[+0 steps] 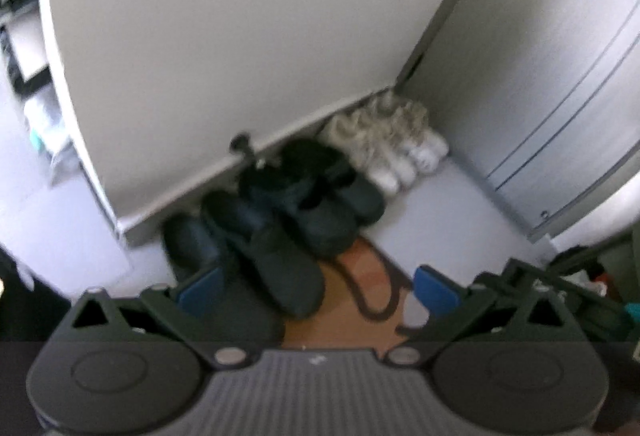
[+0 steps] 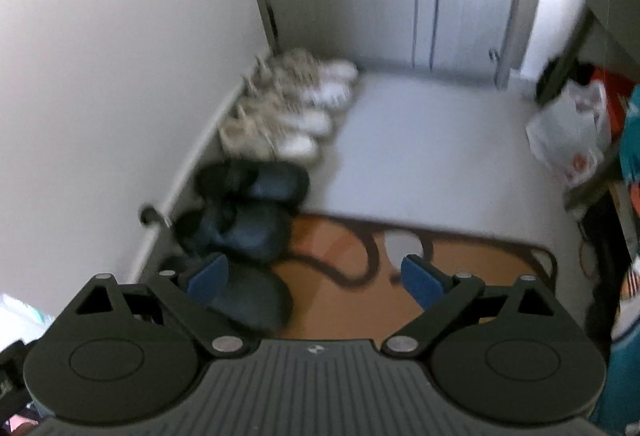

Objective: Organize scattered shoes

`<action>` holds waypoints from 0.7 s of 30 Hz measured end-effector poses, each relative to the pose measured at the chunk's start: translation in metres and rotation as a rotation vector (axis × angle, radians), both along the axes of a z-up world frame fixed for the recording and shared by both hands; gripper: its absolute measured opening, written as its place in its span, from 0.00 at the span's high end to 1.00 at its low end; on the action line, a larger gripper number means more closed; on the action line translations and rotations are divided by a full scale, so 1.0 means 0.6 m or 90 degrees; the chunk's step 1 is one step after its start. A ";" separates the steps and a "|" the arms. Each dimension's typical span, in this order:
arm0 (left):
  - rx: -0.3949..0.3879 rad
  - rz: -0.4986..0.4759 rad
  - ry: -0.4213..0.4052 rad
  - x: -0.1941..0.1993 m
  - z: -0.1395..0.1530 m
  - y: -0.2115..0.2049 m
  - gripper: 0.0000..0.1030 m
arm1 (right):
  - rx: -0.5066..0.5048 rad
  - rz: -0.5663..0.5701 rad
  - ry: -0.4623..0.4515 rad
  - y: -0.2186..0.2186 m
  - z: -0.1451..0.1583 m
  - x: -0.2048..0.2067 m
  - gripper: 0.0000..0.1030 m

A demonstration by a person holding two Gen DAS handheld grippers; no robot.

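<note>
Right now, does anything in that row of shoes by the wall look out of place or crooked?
Mostly tidy. The white sneakers sit side by side in the corner. The dark shoes next to them look less even: they seem to overlap, and the nearest ones angle onto the orange mat. Blur hides finer detail.

Both grippers — L gripper (image 1: 318,290), R gripper (image 2: 316,278) — wide, empty.

Four dark shoes (image 1: 280,220), seemingly four white sneakers (image 1: 396,148), one mat (image 2: 460,276)
</note>
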State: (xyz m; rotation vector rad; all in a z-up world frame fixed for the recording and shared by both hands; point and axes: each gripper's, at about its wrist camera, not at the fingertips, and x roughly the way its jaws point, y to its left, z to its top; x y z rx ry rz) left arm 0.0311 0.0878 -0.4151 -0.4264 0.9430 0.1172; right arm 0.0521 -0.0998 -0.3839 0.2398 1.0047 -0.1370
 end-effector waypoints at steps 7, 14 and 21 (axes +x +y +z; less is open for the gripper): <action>0.023 0.006 0.014 0.008 -0.020 0.021 0.00 | -0.006 0.015 0.003 0.020 0.002 -0.010 0.00; 0.012 0.082 0.034 0.023 -0.042 0.053 0.00 | 0.019 0.041 0.035 0.038 -0.004 -0.010 0.00; 0.007 0.059 0.067 0.041 -0.059 0.041 0.00 | 0.002 0.038 0.057 0.041 -0.019 -0.001 0.00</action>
